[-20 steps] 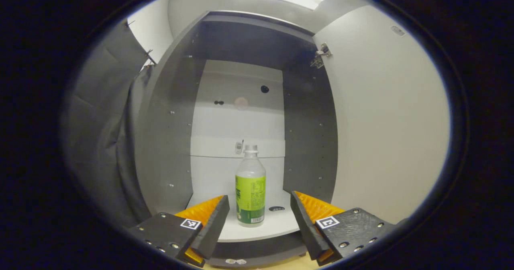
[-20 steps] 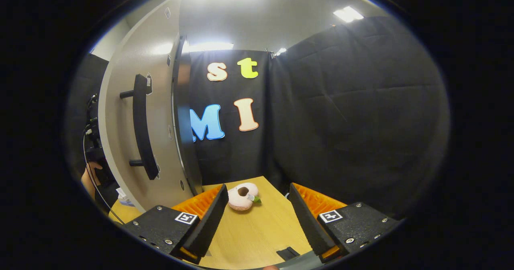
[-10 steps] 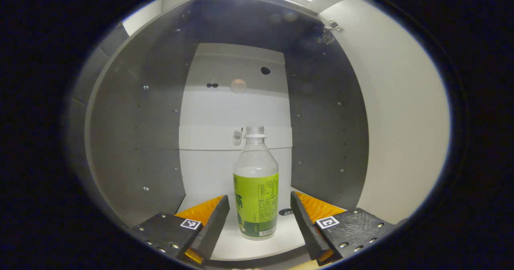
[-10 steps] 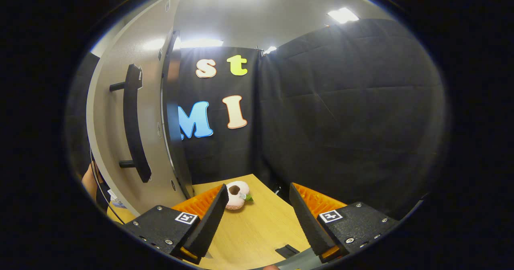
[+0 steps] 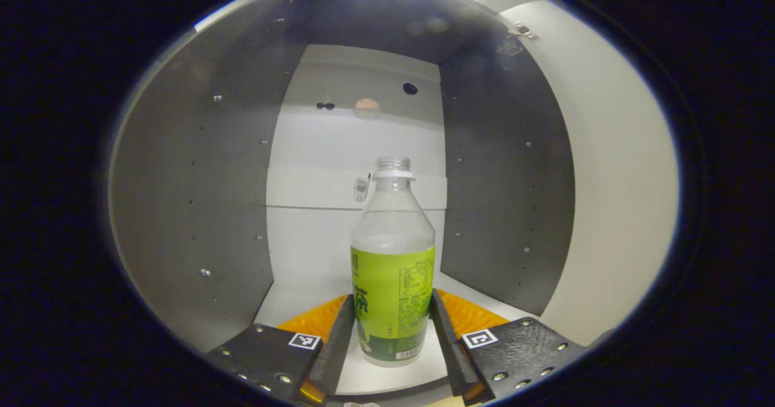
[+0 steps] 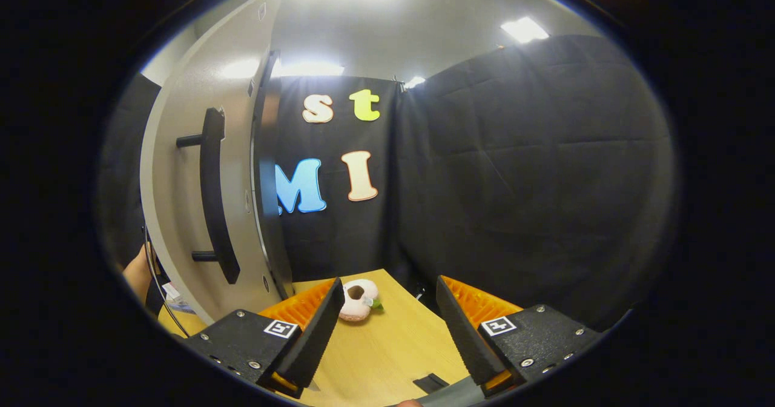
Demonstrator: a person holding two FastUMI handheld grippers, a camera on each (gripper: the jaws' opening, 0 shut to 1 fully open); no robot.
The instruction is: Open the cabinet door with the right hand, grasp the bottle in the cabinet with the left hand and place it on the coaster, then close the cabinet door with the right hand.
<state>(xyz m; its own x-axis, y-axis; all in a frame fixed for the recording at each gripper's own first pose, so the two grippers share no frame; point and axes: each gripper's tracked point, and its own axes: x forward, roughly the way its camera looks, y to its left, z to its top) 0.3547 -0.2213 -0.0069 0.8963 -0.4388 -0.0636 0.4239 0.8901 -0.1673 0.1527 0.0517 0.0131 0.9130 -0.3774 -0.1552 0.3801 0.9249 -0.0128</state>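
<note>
standing upright, clear bottle (image 5: 393,274), green label

This is a recording booth, not a real home. Black cloth (image 6: 533,171) hangs as walls around a light wooden table (image 6: 387,352), and ceiling light panels (image 6: 524,29) shine above. At the table's left edge stands a cabinet with its door (image 6: 181,171) open; inside, grey side panels (image 5: 187,201) with rows of small holes and a white back (image 5: 357,146) look like a test furniture piece.
</note>
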